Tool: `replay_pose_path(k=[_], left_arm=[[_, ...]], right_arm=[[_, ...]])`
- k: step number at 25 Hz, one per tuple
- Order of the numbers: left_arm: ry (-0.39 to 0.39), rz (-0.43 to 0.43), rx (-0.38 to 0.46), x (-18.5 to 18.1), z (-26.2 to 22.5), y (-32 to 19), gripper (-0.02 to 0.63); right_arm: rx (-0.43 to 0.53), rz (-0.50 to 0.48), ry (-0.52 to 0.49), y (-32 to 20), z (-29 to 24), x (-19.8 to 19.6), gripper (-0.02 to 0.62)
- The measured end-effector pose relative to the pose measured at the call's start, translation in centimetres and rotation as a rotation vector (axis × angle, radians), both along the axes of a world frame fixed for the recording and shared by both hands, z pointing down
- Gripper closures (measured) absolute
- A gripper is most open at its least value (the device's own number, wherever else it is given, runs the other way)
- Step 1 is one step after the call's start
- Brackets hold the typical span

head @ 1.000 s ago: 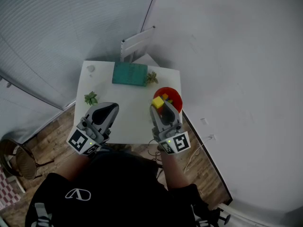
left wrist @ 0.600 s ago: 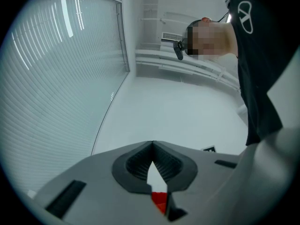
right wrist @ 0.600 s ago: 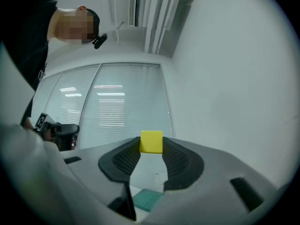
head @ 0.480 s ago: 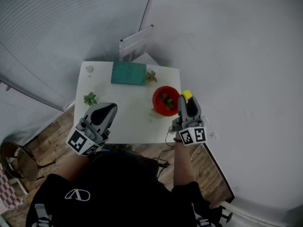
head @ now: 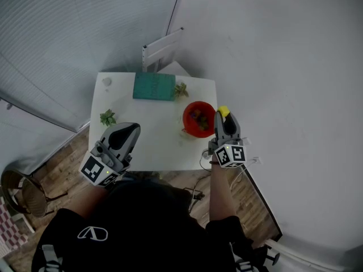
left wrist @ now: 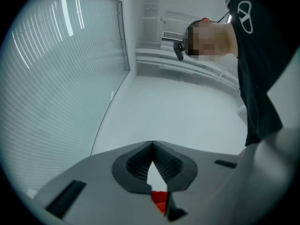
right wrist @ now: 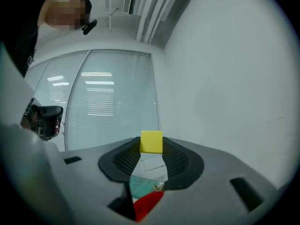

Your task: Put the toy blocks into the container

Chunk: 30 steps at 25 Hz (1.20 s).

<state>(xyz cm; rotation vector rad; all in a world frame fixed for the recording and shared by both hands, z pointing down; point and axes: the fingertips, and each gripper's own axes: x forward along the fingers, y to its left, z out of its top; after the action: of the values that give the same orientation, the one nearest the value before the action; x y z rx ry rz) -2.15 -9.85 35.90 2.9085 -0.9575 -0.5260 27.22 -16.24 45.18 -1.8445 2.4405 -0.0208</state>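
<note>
- Right gripper (head: 224, 116) has swung from over the bowl (head: 186, 118) to just right of it, right of centre, pinching a yellow block (head: 223, 111).
- Left gripper (head: 135, 128) hovers lower left over the table (head: 156, 149), jaws pressed together, empty.
- Other blocks (head: 197, 117) lie in the bowl.

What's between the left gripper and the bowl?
Head view: bare table, apart from a small unclear item beside the bowl's near rim.

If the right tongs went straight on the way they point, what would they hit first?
Probably nothing near: holding the yellow block, the right tongs point level past the red bowl's right side, toward the white wall. Depth is unclear.
</note>
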Motion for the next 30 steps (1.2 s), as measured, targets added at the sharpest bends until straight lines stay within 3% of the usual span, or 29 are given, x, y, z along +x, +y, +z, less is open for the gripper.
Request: replay_pose_path(k=[9,15,22,24,25,30], left_arm=[[-0.003,-0.001,-0.001,0.1,0.1,0.2,0.601],[-0.009,-0.007,-0.007,0.0,0.2,0.1,0.601],[-0.017,-0.003,-0.019,-0.1,0.8,0.4,0.601],[-0.007,-0.012,-0.008,-0.1,0.3,0.3,0.601],[-0.004,-0.014,-0.007,-0.1,0.2,0.3,0.601],[-0.003,-0.019,-0.006,-0.1,0.3,0.3,0.601]], right_arm=[[-0.277,0.035,0.013,-3.2,12.3,2.1,0.448],[-0.416,0.05,0.03,-3.8,17.3,2.9,0.448],[-0.433,0.052,0.054,-4.2,17.7,2.8,0.437],[-0.423,0.056,0.052,-4.3,17.6,2.8,0.355],[-0.417,0.057,0.053,-4.3,17.5,2.8,0.344],[-0.365,0.063,0.065,-4.2,15.5,2.8,0.347]])
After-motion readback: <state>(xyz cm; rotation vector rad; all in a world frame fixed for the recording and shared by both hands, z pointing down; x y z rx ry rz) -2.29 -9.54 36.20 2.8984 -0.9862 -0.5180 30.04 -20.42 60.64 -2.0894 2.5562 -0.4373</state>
